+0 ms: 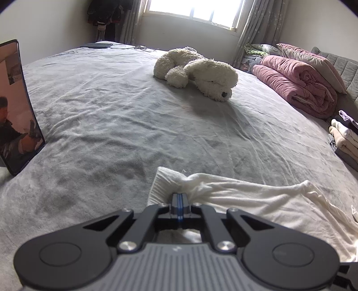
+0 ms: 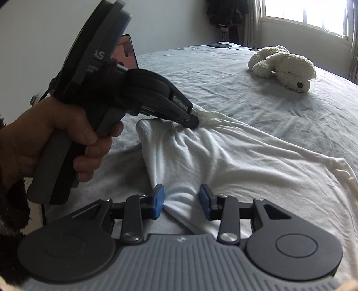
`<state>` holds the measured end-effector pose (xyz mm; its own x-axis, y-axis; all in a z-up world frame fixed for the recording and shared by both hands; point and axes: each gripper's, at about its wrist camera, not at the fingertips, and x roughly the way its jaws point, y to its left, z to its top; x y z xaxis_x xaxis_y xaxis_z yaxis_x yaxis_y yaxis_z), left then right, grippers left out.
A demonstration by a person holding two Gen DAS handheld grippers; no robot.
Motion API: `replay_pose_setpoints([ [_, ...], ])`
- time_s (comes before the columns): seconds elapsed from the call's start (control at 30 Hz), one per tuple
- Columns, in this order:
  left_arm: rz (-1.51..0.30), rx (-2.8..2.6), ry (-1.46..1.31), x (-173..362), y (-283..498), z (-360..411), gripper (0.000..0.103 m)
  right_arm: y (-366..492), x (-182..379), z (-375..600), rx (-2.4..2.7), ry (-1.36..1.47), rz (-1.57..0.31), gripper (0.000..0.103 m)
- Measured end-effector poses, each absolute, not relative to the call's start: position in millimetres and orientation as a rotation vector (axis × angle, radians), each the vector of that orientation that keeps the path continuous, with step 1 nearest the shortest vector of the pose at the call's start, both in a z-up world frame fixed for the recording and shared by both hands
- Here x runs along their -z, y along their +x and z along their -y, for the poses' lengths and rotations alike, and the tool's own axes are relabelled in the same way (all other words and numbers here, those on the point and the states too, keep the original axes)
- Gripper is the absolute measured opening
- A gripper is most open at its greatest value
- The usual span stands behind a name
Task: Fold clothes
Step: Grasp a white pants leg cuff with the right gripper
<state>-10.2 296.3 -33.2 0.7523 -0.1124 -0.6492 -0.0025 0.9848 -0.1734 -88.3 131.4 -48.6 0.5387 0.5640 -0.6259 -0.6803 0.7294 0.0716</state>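
On grey bedsheet (image 1: 111, 116), near the front edge: white garment (image 2: 235, 156), spread flat and wrinkled, reaching off to the right. Ribbed hem visible at its left end in the left wrist view.

Left gripper (image 1: 180, 198): jaws together, clamped on a bunched fold of the garment just beside the ribbed hem, cloth gathered into creases that fan out from the tips. Same gripper seen from the side in the right wrist view, tilted downward, nose buried in the puckered cloth, held by a hand (image 2: 44, 138) with a dark fuzzy sleeve (image 2: 11, 212) at the wrist.

Right gripper (image 2: 182, 201): jaws apart, blue pads (image 2: 158, 200) on either side of a raised ridge of the garment's near edge. Left pad against the cloth; right pad apart from it, nothing pinched.

Farther back on the sheet, well apart from the garment: white plush dog (image 1: 197, 71), lying on its side. At the left edge: tablet (image 1: 18, 107), propped upright. Along the right: rolled pink quilt (image 1: 297, 85) with a pillow (image 1: 313, 62) leaning above it, and a stack (image 1: 344, 138) of folded clothes near the frame edge. Behind all: bright window (image 1: 192, 9) with curtains (image 1: 257, 29).
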Motion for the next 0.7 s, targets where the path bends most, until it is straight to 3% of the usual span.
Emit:
replay_pose_setpoints([
  [0.17, -0.734, 0.031, -0.135, 26.3, -11.4, -287.8, 0.003, -92.7, 34.1, -116.5, -0.771, -0.162, -0.692, 0.039],
  [0.3, -0.725, 0.014, -0.097, 16.9, -15.6, -278.2, 0.009, -94.2, 20.4, -91.8, -0.716, -0.153, -0.671, 0.040],
  [0.5, -0.711, 0.048, -0.105, 4.1, -17.3, -256.7, 0.027, -92.8, 14.2, -42.1, -0.564, -0.128, -0.672, 0.043],
  [0.7, -0.718, 0.168, -0.063, -1.4, -22.5, -208.3, 0.030, -89.7, 11.1, 18.6, -0.365, -0.148, -0.635, 0.046],
])
